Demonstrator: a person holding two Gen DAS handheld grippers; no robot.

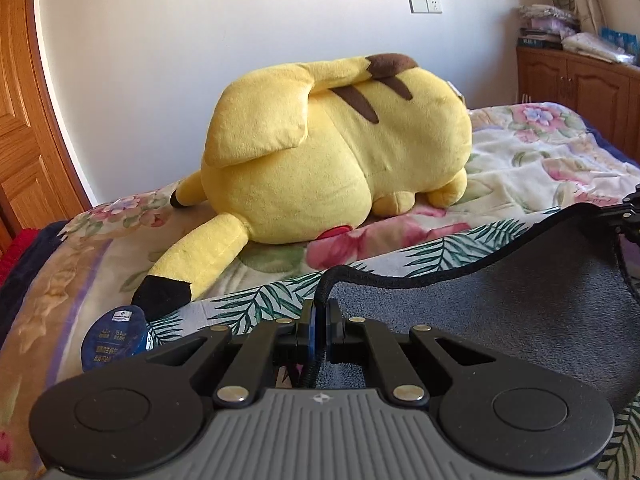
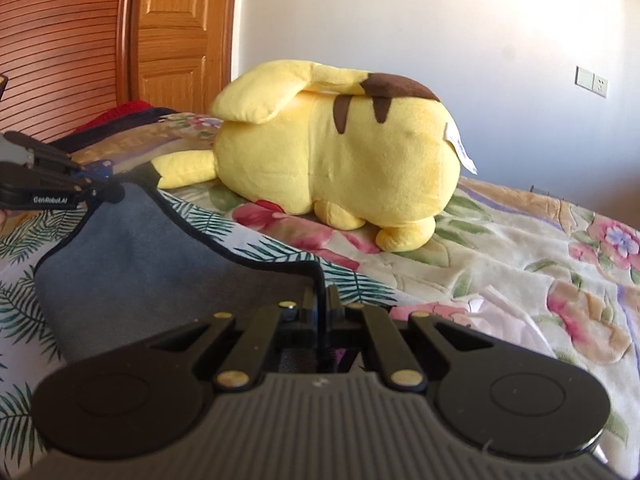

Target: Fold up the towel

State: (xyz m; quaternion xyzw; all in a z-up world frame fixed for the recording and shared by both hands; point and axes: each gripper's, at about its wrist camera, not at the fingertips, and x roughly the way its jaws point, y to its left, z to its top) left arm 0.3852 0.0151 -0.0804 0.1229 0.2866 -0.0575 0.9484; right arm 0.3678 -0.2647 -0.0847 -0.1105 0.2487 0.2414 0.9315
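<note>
Towel [image 1: 500, 292] corners pinched, both tongs [image 1: 320, 312] level

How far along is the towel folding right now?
Done: both corners are gripped. The left claw and right claw each pinch a black-trimmed corner of the grey towel, its edge raised off the palm-leaf sheet. Left: no fold shows yet; carry those corners across.

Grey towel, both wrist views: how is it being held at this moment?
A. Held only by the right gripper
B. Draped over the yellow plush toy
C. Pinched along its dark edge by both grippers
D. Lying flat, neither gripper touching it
C: the left gripper and the right gripper are each shut on the dark trimmed edge of the grey towel, which hangs between them, in front of the yellow plush toy.
</note>
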